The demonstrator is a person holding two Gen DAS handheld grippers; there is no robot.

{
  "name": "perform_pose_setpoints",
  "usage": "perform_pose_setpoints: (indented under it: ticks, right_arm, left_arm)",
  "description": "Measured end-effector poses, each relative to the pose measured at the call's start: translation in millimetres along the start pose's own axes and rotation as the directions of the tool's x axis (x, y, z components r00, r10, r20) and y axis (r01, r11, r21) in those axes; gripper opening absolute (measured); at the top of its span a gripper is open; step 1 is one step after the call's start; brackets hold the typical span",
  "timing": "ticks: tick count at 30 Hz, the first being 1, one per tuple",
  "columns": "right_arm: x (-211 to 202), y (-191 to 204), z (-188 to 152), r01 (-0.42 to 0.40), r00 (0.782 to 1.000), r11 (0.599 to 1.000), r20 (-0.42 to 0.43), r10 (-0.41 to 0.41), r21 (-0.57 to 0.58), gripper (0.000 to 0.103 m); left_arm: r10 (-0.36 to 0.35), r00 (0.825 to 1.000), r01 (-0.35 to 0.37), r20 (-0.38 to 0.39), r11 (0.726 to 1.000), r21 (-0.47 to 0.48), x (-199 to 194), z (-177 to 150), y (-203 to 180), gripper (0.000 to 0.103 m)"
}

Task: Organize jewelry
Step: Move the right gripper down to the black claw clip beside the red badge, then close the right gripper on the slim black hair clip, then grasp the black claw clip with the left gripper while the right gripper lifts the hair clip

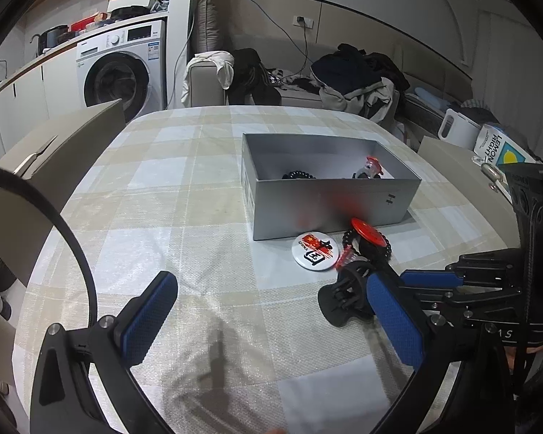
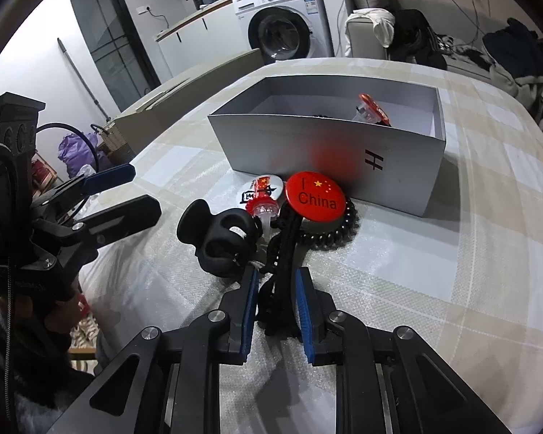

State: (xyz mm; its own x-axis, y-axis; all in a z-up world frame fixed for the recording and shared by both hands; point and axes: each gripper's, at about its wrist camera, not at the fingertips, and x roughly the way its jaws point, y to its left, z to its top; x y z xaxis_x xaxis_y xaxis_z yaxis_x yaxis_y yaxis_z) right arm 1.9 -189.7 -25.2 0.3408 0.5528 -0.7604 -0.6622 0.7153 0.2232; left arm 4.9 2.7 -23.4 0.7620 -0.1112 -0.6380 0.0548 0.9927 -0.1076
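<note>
A grey open box (image 1: 329, 202) (image 2: 329, 155) stands on the checked tablecloth, holding a black coil hair tie (image 1: 298, 174) and a red-topped trinket (image 1: 371, 166) (image 2: 373, 108). In front of it lie a white badge (image 1: 315, 252) (image 2: 260, 188), a red "China" badge (image 2: 316, 195) (image 1: 368, 232), a black coil tie (image 2: 338, 233), a small red clip (image 2: 262, 209) and a black claw clip (image 1: 344, 296) (image 2: 219, 242). My right gripper (image 2: 277, 278) is shut on a black hair clip (image 2: 280, 253). My left gripper (image 1: 268, 307) is open and empty above the cloth.
A washing machine (image 1: 123, 68) and a sofa piled with clothes (image 1: 354, 72) stand behind the table. Beige chair backs (image 1: 65, 144) flank the table's left and right (image 1: 452, 155). A white kettle (image 1: 456, 130) is at the far right.
</note>
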Motion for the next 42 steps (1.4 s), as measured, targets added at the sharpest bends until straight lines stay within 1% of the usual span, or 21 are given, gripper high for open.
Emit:
perform_pose_setpoints:
  ticks: [5,7,9,14,16,20,22,26,30,34,36,38,39,40,42]
  right_arm:
    - [3,1,1,0.004,1.0,1.0,-0.003,-0.004,-0.006,0.02]
    - [5,1,3,0.007,1.0,1.0,-0.002,-0.008,-0.011,0.017]
    - [4,2,2,0.005,1.0,1.0,0.002,-0.005,-0.014,0.017]
    - [-3,-1,-1,-0.059,0.998,0.998,0.031,0.059,0.01,0.017]
    - [-9,-5,-3,-0.102,0.994,0.994,0.054,0.1,0.039,0.017]
    - [-22,-12,-6,-0.186,0.979,0.978,0.105,0.176,0.092,0.017]
    - [-29,-17,-7,-0.217,0.97,0.969,0.137,0.201,0.115,0.017]
    - [-45,-24,-9,-0.195,0.967,0.97,0.192,0.166,0.144,0.017]
    - [-51,-30,-12,-0.163,0.969,0.972,0.211,0.126,0.17,0.017]
    - [-51,-35,-13,-0.143,0.972,0.972,0.212,0.103,0.185,0.017]
    - [-51,-37,-14,-0.144,0.972,0.971,0.21,0.102,0.191,0.017]
    - [-52,-37,-16,-0.144,0.972,0.97,0.211,0.102,0.195,0.017]
    - [-52,-37,-16,-0.148,0.972,0.969,0.21,0.106,0.197,0.017]
    - [-53,-38,-17,-0.149,0.972,0.969,0.211,0.106,0.197,0.017]
    - [-54,-39,-18,-0.149,0.972,0.968,0.212,0.106,0.201,0.017]
  left_arm:
    - [0.003,1.0,-0.003,0.0,1.0,-0.011,1,1,3,0.102]
    - [0.003,1.0,-0.003,-0.001,1.0,-0.012,1,1,3,0.102]
    - [0.003,1.0,-0.003,-0.003,1.0,-0.011,1,1,2,0.102]
    - [-0.009,1.0,0.009,-0.011,1.0,-0.007,3,2,-1,0.102]
    - [-0.014,1.0,0.014,-0.014,1.0,-0.003,4,2,-2,0.102]
    - [-0.028,0.999,0.028,-0.025,1.0,0.004,6,2,-5,0.102]
    - [-0.033,0.999,0.033,-0.032,0.999,0.011,8,1,-8,0.102]
    - [-0.06,0.997,0.062,-0.053,0.998,0.034,11,0,-15,0.102]
    - [-0.088,0.994,0.094,-0.072,0.992,0.082,14,-3,-27,0.102]
    - [-0.082,0.993,0.092,-0.083,0.988,0.123,16,-6,-36,0.101]
    - [-0.096,0.991,0.108,-0.098,0.986,0.128,19,-5,-37,0.096]
    - [-0.106,0.987,0.123,-0.123,0.983,0.135,24,-4,-38,0.08]
    - [-0.11,0.985,0.129,-0.133,0.982,0.141,26,-4,-39,0.076]
    - [-0.107,0.984,0.128,-0.142,0.98,0.15,28,-3,-40,0.069]
    - [-0.106,0.981,0.132,-0.16,0.978,0.159,31,-3,-42,0.067]
